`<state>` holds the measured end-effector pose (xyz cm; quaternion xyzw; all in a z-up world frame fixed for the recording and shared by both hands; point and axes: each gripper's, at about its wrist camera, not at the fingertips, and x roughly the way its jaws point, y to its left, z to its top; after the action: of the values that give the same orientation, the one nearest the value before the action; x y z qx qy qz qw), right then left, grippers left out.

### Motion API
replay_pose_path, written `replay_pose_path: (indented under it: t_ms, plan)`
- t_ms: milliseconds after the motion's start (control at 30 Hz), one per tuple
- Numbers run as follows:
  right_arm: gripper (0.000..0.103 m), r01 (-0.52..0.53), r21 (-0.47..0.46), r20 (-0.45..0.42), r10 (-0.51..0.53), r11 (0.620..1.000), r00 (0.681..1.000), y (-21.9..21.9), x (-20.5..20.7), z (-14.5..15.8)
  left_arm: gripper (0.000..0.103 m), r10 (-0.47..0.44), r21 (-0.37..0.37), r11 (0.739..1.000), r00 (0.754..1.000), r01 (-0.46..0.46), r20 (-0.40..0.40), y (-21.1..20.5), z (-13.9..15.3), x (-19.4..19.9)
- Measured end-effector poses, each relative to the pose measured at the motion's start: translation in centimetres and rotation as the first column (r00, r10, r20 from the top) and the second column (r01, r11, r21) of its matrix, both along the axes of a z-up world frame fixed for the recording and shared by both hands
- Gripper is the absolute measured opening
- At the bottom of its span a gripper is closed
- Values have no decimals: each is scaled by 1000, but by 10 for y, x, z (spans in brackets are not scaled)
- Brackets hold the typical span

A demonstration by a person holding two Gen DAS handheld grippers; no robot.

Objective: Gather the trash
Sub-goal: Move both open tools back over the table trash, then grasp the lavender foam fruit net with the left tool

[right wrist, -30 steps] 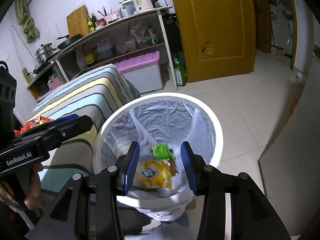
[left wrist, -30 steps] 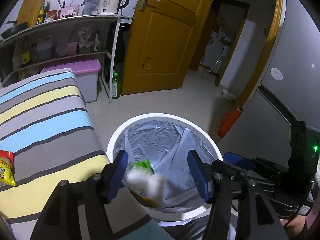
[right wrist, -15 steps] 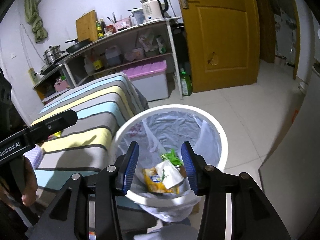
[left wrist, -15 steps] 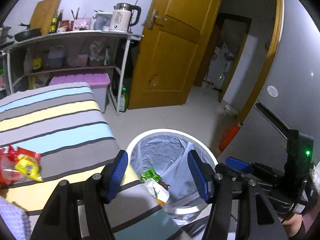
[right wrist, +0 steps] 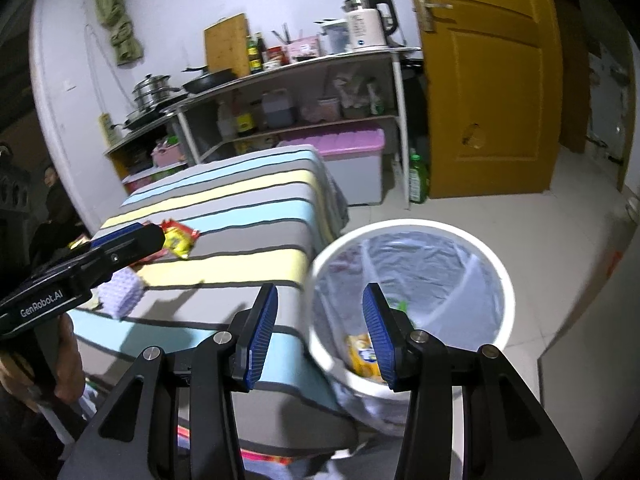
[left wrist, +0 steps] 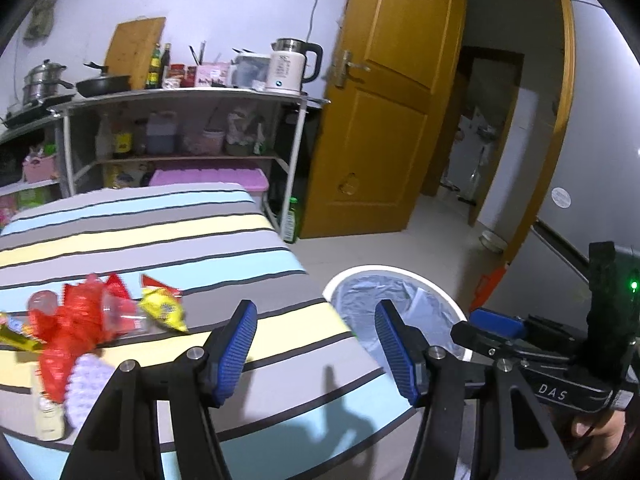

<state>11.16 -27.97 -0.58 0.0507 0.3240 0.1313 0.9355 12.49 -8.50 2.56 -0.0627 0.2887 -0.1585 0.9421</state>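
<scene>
- Left gripper (left wrist: 312, 350): jaws spread wide, nothing held; hangs above striped table (left wrist: 168, 240).
- Right gripper (right wrist: 318, 334): jaws wide apart, empty; near rim of white bin (right wrist: 496, 276), right of the table.
- Done: bin already holds wrappers, a yellow packet (right wrist: 362, 356) and something green.
- Left: red wrappers (left wrist: 76, 320), yellow snack packet (left wrist: 164, 312), a pale packet lie at table's left, well apart from bin.
- Judgement: partway; pile untouched.
</scene>
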Motion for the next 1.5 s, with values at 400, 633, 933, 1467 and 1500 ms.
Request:
replay_pose_path:
  t_ms: [400, 633, 933, 1467, 1500]
  plan:
    - [46, -116, -9, -5, 116, 993, 993, 48, -1, -1, 61, 119, 21, 993, 993, -119, 0, 57, -7, -24]
    - [46, -164, -18, -15, 164, 986, 986, 69, 1, -4, 61, 199, 35, 980, 980, -198, -18, 92, -18, -32]
    - [46, -205, -28, -25, 204, 978, 979, 87, 5, -7, 61, 250, 47, 968, 966, -247, -60, 118, -36, -30]
    - [46, -240, -48, -46, 238, 970, 970, 114, 23, -10, 42, 242, 140, 965, 959, -223, -144, 111, -68, -7]
    - [46, -243, -50, -47, 241, 969, 969, 117, 26, -10, 40, 239, 135, 966, 961, -221, -141, 111, -67, -8]
